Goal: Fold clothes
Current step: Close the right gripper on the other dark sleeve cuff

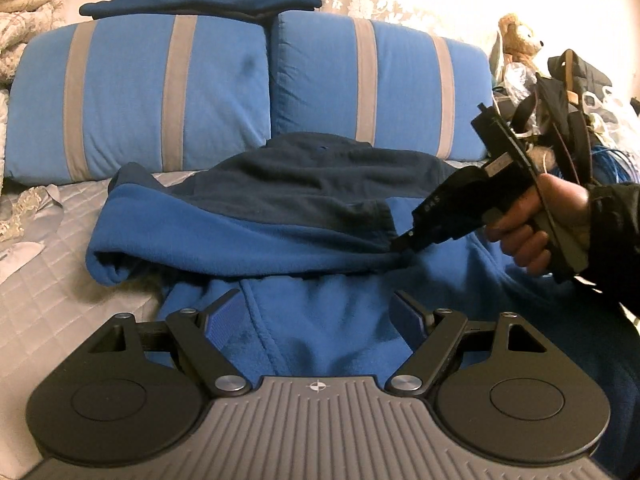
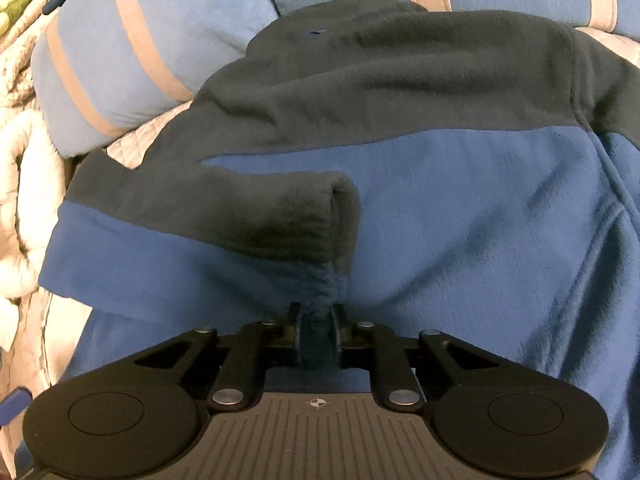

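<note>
Item: fleece (image 1: 340, 216), two-tone, mid-blue body with navy upper panels. It is lying spread on a quilted bed (image 1: 44, 280), its top edge resting against two striped cushions (image 1: 160, 92). One sleeve is lying folded across the chest, its navy cuff (image 2: 320, 224) ending near the middle.

Handling: judged soft, light and limp; thick pile, so not slippery, not fragile. It is likely sagging and bunching wherever it is lifted from a single point, and holding no crease by itself. Best holds are seams, cuffs and hems, where the layers are doubled; a two-point hold at matching corners should be keeping a fold straight.

Right gripper (image 2: 318, 334): jaws are clenching a pinched ridge of blue cloth just below the cuff, cloth filling the narrow gap. In the left view the hand (image 1: 536, 220) is gripping the handle from the right side, tool angling steeply down onto the fleece.

Left gripper (image 1: 320, 320): jaws are standing wide, grasping nothing, hovering low over the lower body of the fleece, tilting moderately downward.

Also present: a folded dark garment (image 1: 200, 0) lying atop the cushions; a teddy bear (image 1: 516, 36) sitting at the far right.
</note>
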`<action>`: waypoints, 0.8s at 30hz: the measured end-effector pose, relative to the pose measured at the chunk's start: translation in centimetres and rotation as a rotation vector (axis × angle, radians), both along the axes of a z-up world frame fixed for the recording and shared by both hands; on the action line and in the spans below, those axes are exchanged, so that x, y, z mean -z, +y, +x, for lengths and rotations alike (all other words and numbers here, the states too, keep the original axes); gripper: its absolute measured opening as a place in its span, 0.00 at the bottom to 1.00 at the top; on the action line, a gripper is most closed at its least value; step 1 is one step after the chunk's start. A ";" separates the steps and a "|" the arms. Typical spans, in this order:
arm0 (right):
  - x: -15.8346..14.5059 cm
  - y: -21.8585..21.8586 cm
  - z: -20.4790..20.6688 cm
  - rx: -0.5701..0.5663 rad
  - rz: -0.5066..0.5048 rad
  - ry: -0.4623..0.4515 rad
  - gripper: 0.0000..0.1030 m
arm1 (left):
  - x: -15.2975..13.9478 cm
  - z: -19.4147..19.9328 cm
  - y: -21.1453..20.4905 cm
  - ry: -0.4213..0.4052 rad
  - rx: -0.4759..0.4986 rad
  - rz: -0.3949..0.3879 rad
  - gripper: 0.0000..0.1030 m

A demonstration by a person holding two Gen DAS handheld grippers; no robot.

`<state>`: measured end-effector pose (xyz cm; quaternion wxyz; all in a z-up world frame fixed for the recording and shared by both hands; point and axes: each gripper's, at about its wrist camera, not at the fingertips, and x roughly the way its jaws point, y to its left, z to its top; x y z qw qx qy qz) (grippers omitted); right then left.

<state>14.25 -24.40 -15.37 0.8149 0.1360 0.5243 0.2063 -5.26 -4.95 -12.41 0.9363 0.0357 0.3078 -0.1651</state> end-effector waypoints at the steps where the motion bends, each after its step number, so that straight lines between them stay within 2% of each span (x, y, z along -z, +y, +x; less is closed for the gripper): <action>1: -0.3 -0.3 0.0 0.008 0.006 -0.010 0.30 | 0.0 0.0 0.0 0.001 0.002 0.001 0.77; 2: -0.5 -0.5 0.0 0.021 0.012 -0.019 0.36 | 0.0 0.1 0.0 0.002 0.003 0.001 0.77; 3: -0.5 -0.7 0.1 0.039 0.018 -0.025 0.46 | 0.0 0.1 0.1 0.003 0.003 -0.002 0.77; 4: -0.4 -0.9 0.3 0.056 0.029 -0.025 0.50 | 0.0 0.1 0.1 0.003 0.003 -0.005 0.77; 9: 2.1 -2.3 1.3 0.111 0.195 0.086 0.52 | 0.1 0.1 0.0 0.005 0.003 -0.003 0.77; 17: 5.3 -3.3 1.6 0.175 0.455 0.208 0.54 | 0.2 0.4 -0.3 0.026 0.011 -0.006 0.77; 20: 5.7 -2.9 2.0 0.185 0.484 0.213 0.54 | 0.3 0.6 -0.5 0.032 0.008 0.000 0.77; 24: 5.5 -2.1 2.1 0.174 0.456 0.187 0.55 | 0.3 0.7 -0.8 0.038 0.005 0.015 0.77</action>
